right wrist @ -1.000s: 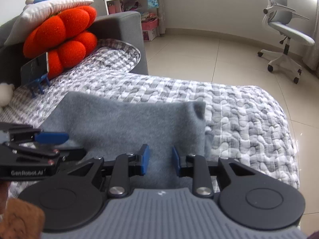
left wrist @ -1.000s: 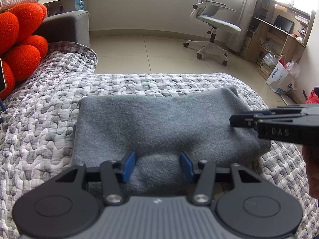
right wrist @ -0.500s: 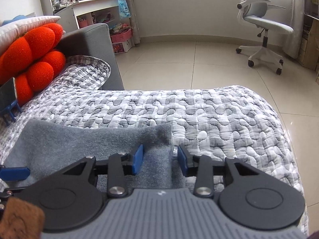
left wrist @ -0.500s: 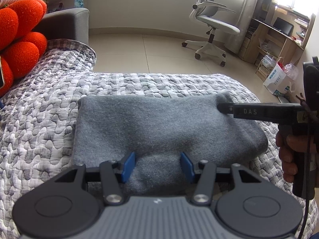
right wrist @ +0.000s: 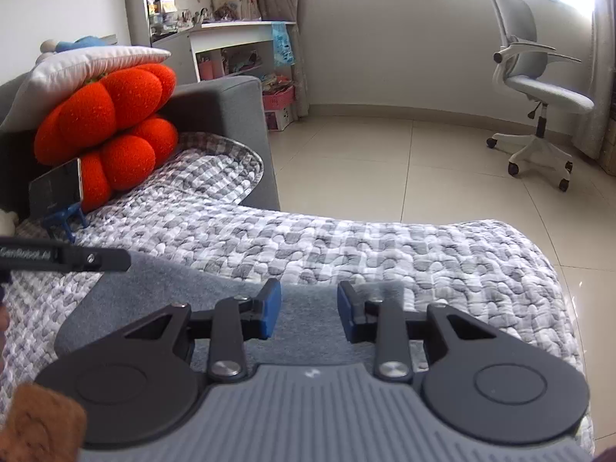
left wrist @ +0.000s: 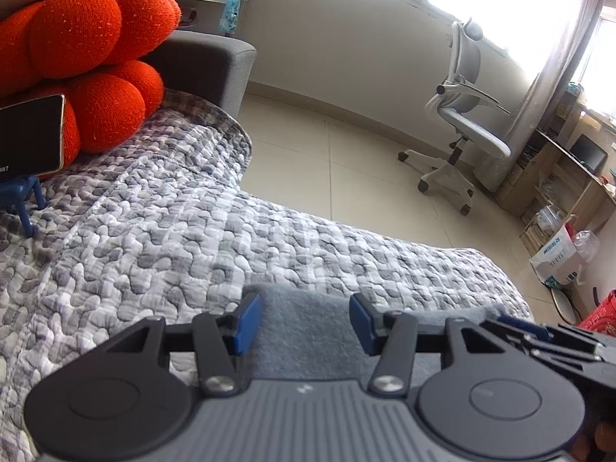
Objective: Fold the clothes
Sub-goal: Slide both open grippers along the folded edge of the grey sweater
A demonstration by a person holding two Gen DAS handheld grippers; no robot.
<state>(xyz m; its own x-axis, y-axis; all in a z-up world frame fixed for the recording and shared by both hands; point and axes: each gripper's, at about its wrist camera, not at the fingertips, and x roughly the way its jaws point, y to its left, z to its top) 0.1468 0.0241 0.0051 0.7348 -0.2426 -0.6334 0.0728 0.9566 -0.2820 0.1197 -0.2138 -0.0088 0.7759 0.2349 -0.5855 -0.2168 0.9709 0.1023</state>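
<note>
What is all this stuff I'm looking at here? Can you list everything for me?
folded garment: one, grey, on the quilt under both grippers
quilt: one, grey and white, covering the sofa
sofa arm: one, dark grey, behind the quilt
cushion: one, orange, against the sofa arm
pillow: one, white, on the cushion
phone: one, dark, on a blue stand before the cushion
office chair: one, grey and white, by the window
cardboard box: one, white, on the floor
left gripper: black, blue pads, jaws apart over the garment
right gripper: black, blue pads, jaws apart over the garment
</note>
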